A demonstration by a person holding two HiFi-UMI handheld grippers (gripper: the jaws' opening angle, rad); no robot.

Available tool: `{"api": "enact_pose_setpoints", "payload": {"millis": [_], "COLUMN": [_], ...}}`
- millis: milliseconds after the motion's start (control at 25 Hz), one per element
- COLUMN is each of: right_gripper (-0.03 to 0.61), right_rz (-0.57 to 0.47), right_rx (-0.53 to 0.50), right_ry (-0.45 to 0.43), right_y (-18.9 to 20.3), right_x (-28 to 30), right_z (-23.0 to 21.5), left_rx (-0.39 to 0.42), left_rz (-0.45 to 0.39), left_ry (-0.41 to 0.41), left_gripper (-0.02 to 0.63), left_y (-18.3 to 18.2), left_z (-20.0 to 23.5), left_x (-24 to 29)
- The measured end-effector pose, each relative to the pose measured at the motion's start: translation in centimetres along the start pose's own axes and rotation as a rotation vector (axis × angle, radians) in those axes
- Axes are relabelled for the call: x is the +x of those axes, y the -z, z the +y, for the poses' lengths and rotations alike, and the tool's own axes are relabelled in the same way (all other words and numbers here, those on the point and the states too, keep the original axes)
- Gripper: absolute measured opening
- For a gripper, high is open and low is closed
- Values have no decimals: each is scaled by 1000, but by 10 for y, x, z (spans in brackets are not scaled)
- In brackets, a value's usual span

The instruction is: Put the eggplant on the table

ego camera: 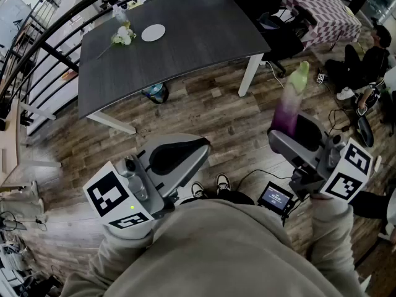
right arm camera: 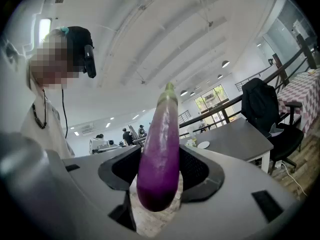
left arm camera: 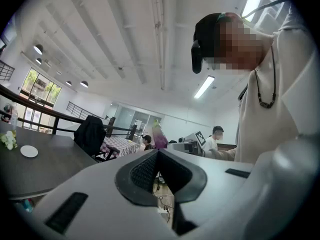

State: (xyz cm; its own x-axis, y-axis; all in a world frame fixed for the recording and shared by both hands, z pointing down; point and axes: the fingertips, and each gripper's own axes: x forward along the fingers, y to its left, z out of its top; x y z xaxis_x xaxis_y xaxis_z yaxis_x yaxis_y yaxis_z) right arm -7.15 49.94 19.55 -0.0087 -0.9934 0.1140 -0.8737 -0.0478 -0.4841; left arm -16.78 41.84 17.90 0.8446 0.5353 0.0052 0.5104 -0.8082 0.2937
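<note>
A long purple eggplant (right arm camera: 160, 149) with a pale green tip stands upright between the jaws of my right gripper (right arm camera: 160, 176), which is shut on it. In the head view the eggplant (ego camera: 289, 104) rises from the right gripper (ego camera: 296, 135) at the right, above the wooden floor. My left gripper (ego camera: 179, 153) is at the lower left with its jaws pressed together and nothing in them; in its own view the left gripper (left arm camera: 159, 156) shows the pads meeting. The dark grey table (ego camera: 185, 36) lies ahead, well beyond both grippers.
On the table's far left sit a small white plate (ego camera: 153, 33) and a bunch of white flowers (ego camera: 122, 37). A black railing (ego camera: 37, 54) runs along the left. A black office chair (ego camera: 278, 30), a checked tablecloth (ego camera: 322, 8) and a seated person (ego camera: 365, 57) are at the right.
</note>
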Motion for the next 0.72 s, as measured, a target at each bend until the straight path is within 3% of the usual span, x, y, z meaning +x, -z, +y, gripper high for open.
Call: {"api": "enact_pose_setpoints", "payload": {"millis": [720], "right_gripper": [245], "right_rz": [29], "right_rx": [37], "right_ry": [-45], "right_y": [4], "right_x": [6], "right_z": [9], "left_rx": [-45], "left_rz": [-32], "left_ry": [-74], "left_gripper": [5], "left_y": [5], "left_z": [-7], "left_x": [-15]}}
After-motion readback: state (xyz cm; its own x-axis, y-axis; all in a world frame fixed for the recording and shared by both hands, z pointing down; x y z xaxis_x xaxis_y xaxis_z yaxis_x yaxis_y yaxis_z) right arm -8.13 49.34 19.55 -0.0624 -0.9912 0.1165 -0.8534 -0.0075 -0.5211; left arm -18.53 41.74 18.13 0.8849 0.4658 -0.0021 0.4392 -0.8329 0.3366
